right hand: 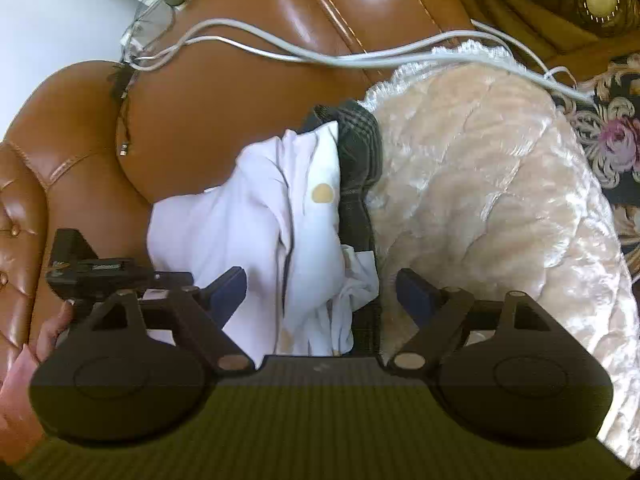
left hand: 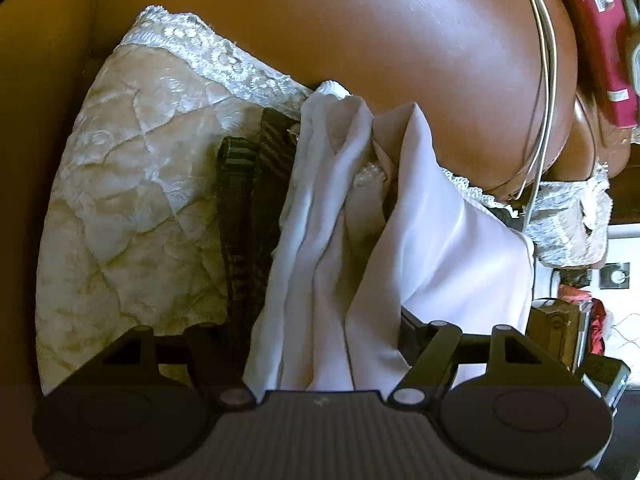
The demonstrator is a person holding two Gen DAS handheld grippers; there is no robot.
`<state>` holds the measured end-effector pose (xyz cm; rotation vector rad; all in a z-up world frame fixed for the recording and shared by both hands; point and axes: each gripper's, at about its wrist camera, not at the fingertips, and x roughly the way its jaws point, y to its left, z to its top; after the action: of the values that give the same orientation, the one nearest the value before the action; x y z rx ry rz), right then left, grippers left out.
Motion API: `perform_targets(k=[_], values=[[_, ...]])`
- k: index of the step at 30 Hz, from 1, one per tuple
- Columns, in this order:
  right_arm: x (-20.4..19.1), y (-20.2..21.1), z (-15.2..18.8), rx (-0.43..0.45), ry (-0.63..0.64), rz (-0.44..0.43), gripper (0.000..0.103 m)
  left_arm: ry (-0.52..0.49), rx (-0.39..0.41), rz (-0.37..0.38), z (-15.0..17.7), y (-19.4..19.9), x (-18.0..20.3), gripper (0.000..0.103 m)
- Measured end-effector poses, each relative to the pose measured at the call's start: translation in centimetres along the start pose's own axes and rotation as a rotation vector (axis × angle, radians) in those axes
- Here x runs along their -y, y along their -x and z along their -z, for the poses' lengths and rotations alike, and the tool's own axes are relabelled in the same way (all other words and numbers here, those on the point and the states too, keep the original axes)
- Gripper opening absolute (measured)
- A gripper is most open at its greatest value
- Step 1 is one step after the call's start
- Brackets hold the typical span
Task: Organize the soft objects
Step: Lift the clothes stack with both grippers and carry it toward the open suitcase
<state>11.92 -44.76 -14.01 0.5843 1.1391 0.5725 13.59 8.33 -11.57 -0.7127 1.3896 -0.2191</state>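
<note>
A crumpled white cloth (left hand: 420,248) (right hand: 256,208) lies on a brown leather sofa (left hand: 380,40) (right hand: 224,112), beside a dark plaid garment (left hand: 248,208) (right hand: 358,148). Both rest against a cream quilted cushion (left hand: 120,184) (right hand: 492,184) with a lace edge. The white cloth bunches over my left gripper (left hand: 324,336) and hides its fingertips. Its links are spread wide and a dark finger (left hand: 408,322) shows at the right. In the right wrist view a hand (right hand: 28,356) holds that left tool (right hand: 100,268) against the cloth's left side. My right gripper (right hand: 322,290) is open and hovers over the cloth's near end.
White cables (right hand: 320,54) (left hand: 546,92) trail across the sofa back. A red object (left hand: 600,40) sits beyond the sofa. A floral carpet (right hand: 612,140) shows past the cushion. The tufted sofa arm (right hand: 20,216) rises at the left.
</note>
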Motion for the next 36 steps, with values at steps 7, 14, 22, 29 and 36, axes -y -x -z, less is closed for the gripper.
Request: perform_targets(k=[7, 14, 22, 29, 36], values=[[2.0, -1.0, -0.7, -0.018, -0.136, -0.108, 0.092, -0.007, 0.012, 0.020, 1.2, -1.0, -0.2, 0.076], [0.8, -2.3, -0.7, -0.098, -0.072, -0.203, 0.072, -0.049, 0.033, 0.001, 2.8, -2.0, 0.2, 0.074], [0.9, -4.1, -1.0, -0.110, -0.178, -0.147, 0.069, -0.034, 0.044, 0.000, 4.2, -3.4, 0.3, 0.074], [0.1, -3.6, -0.4, -0.079, -0.133, -0.106, 0.031, -0.089, 0.115, -0.086, 6.6, -3.5, 2.5, 0.044], [-5.7, -1.8, -0.5, -0.047, 0.065, -0.018, 0.027, -0.107, 0.199, -0.136, 9.9, -3.3, 5.1, 0.025]])
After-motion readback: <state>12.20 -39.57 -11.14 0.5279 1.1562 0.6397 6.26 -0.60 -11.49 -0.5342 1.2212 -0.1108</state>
